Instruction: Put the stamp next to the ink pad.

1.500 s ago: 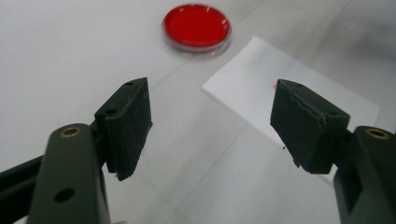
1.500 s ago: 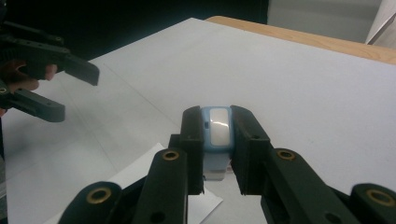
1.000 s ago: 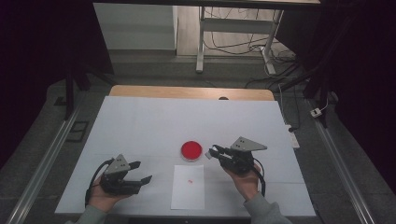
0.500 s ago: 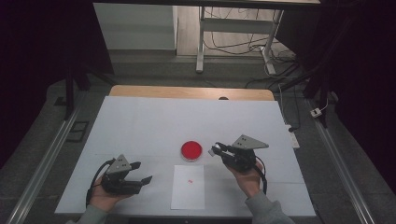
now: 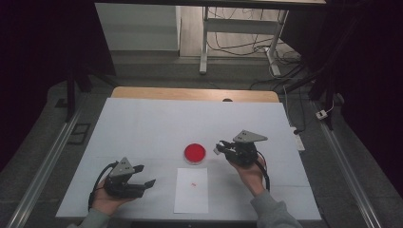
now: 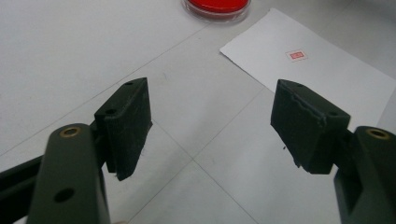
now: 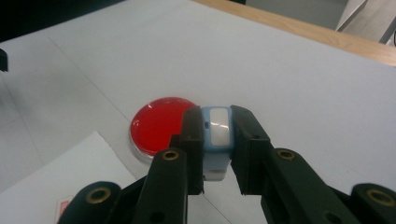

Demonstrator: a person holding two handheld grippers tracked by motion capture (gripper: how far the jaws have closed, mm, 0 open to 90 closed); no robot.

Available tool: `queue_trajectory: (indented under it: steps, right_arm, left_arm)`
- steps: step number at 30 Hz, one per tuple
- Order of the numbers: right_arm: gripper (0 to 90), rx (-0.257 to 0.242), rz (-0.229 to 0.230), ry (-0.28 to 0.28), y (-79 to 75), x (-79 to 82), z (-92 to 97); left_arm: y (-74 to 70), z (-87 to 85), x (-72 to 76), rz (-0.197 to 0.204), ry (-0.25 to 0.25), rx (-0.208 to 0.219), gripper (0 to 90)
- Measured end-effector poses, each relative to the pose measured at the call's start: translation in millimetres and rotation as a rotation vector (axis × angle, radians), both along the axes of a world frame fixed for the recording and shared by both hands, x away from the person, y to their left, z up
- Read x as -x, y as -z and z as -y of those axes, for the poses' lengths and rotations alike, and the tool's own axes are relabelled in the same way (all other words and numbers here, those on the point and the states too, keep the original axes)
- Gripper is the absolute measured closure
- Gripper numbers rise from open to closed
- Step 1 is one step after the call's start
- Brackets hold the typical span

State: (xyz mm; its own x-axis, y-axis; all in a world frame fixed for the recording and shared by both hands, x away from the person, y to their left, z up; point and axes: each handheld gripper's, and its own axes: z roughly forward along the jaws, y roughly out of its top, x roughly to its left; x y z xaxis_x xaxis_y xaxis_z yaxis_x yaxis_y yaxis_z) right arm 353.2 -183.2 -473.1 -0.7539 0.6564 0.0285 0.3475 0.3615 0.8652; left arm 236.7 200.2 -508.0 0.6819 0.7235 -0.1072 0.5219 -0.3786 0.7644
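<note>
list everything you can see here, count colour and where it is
stamp: 1, light blue and white, clamped between the right tongs' jaws, held above the table beside the ink pad
ink pad: 1, round, red, on the table near its middle, just beyond the paper
paper sheet: 1, white with a small red mark, flat at the table's near edge
table: 1, white top, wooden strip along the far edge
left tongs: 1, black, open with nothing between the jaws, low over the table left of the paper
right tongs: 1, black, shut on the stamp, right of the ink pad
</note>
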Motion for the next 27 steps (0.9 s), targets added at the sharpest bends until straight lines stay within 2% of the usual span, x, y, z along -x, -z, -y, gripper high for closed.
queue_trajectory:
  steps: [11,14,20,27]
  right_arm:
    - [75.3,0.036,-0.047,0.004,10.3,-19.6,-13.0]
    - [75.3,0.057,-0.054,0.003,14.4,-22.4,-15.7]
    - [75.2,0.060,-0.067,0.003,18.5,-27.6,-19.3]
    - [75.1,0.092,-0.084,-0.007,23.9,-31.8,-25.1]
  left_arm:
    - [0.4,1.5,-0.6,-0.003,0.002,-0.003,29.0]
    - [1.1,1.5,-0.9,-0.005,0.003,-0.005,29.0]
    - [1.6,1.4,-1.3,-0.007,0.002,-0.006,29.0]
    - [0.6,1.9,-0.9,-0.006,0.003,-0.007,28.9]
